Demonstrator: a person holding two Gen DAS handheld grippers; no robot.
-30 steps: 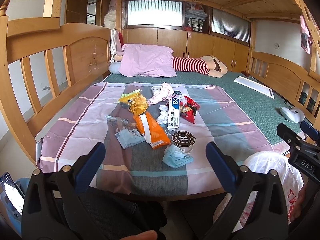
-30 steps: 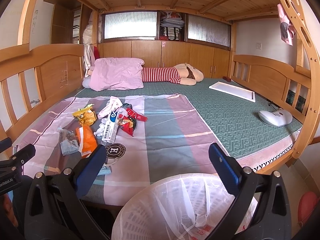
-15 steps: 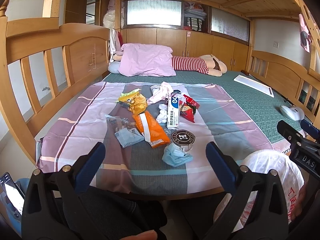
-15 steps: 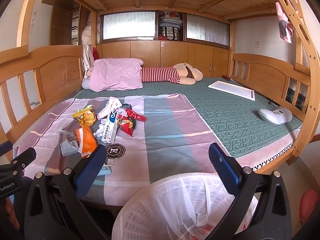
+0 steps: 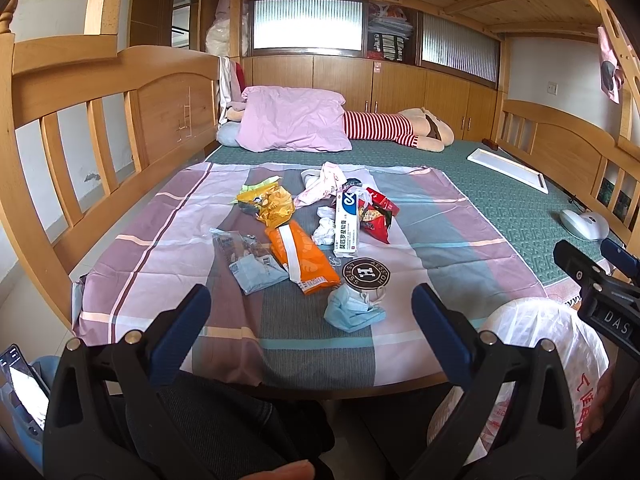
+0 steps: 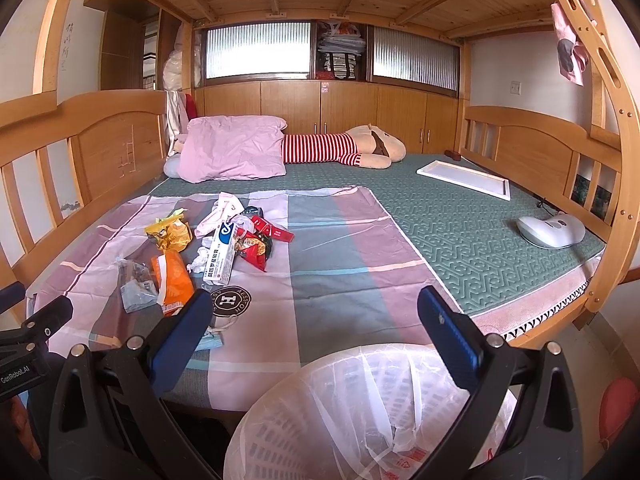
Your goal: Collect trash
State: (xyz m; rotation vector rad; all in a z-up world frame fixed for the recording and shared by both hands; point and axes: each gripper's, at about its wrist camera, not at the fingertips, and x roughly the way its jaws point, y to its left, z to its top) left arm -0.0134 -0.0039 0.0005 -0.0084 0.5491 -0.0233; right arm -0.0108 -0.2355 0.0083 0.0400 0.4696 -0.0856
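Left claw (image 5: pixel 312 312) spread apart and empty, trash pile (image 5: pixel 316 232) at twelve o'clock on the bed, right claw (image 6: pixel 316 324) likewise apart over lined bin (image 6: pixel 372 412)

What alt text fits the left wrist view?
Open left claw hovers at the bed's edge before scattered trash on a pink-and-grey plaid sheet: crumpled blue face mask, orange snack wrapper, white medicine box. A white-lined waste bin sits right.

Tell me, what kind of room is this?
Most likely a bedroom: a wooden bunk bed frame, a pink pillow and a striped plush toy on the green mattress.
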